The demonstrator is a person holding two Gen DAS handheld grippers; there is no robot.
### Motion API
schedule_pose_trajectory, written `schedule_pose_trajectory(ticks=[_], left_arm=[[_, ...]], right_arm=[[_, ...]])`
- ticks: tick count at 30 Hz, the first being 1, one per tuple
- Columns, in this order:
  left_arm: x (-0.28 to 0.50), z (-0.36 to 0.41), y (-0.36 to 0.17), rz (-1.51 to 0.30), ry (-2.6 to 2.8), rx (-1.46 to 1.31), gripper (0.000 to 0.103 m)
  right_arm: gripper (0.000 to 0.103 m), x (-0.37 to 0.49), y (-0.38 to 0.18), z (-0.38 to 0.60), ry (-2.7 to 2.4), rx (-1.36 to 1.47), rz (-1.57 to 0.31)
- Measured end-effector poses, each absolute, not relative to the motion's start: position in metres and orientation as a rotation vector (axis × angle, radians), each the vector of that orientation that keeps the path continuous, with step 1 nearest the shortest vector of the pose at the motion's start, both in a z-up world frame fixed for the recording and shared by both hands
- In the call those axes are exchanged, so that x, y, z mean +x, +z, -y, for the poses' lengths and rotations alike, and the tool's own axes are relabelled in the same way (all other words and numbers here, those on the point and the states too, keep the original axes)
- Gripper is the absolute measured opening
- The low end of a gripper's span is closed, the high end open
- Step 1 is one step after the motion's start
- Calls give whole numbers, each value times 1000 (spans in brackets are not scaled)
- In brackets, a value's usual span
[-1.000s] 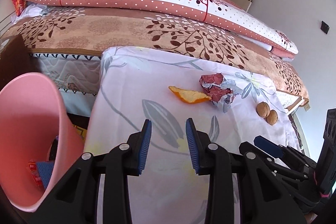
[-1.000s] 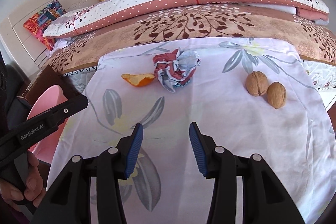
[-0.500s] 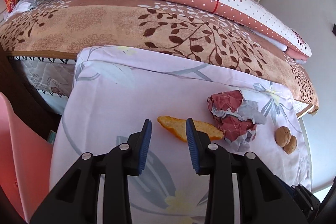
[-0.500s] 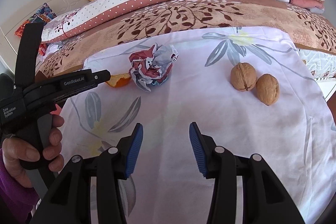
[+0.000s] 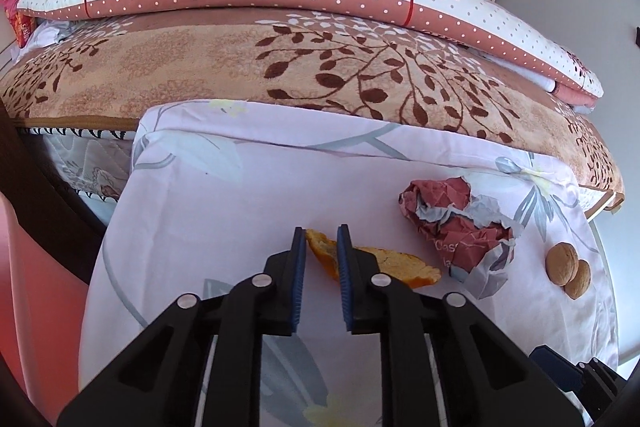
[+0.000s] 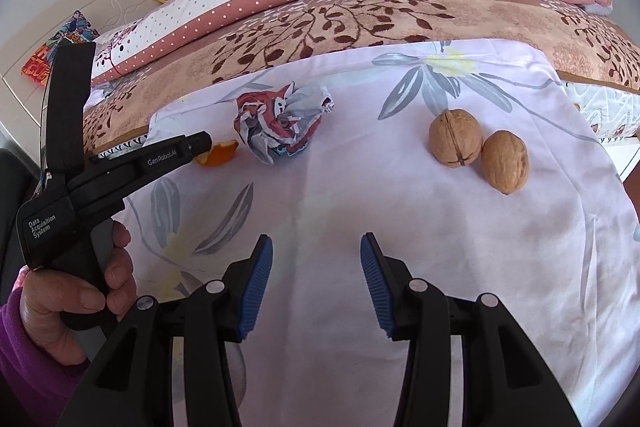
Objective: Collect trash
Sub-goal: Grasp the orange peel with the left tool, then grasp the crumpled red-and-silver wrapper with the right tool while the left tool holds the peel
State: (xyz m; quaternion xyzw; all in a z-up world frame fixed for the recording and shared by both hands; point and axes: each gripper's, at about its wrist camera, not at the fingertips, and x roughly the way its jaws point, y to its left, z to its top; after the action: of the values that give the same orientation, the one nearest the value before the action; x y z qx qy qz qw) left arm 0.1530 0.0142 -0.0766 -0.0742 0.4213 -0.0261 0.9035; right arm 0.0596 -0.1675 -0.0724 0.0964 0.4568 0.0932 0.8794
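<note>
Left claw (image 5: 321,245) straddles the near tip of the orange peel (image 5: 384,261), blue ribbed pads narrowed to either side of it; whether they already pinch it cannot be told from the left wrist view, so grip unconfirmed. The peel lies on the floral cloth (image 5: 224,211) covering the table, at its left-centre, just left of the crumpled paper wad (image 5: 460,227). Judged step: pick up the peel. To do it well, close squarely across the thick rind rather than the thin tip, lift straight up, and avoid catching a fold of cloth, which is loose and would drag the other items. Peel: curved, pithy inside, waxy outside, slightly flexible. Wad: red and grey printed paper, sharply creased, light, springy. Further right, two walnuts (image 6: 478,147) touch each other; hard, ridged shells, rounded, liable to roll. Right claw (image 6: 316,247) hangs open and empty above bare cloth, well short of the walnuts.
</note>
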Motion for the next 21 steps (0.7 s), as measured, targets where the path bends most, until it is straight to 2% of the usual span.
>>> schedule_pose_trajectory(ticks=[4,21], left_arm=[[148,-20,-72,-860,-47,-177,6],[96,-50,-51,-827,-45,-192,6]], right_arm=[[45,59,-71,165,201,193,-949],[45,55,-60,157,196,188,-930]])
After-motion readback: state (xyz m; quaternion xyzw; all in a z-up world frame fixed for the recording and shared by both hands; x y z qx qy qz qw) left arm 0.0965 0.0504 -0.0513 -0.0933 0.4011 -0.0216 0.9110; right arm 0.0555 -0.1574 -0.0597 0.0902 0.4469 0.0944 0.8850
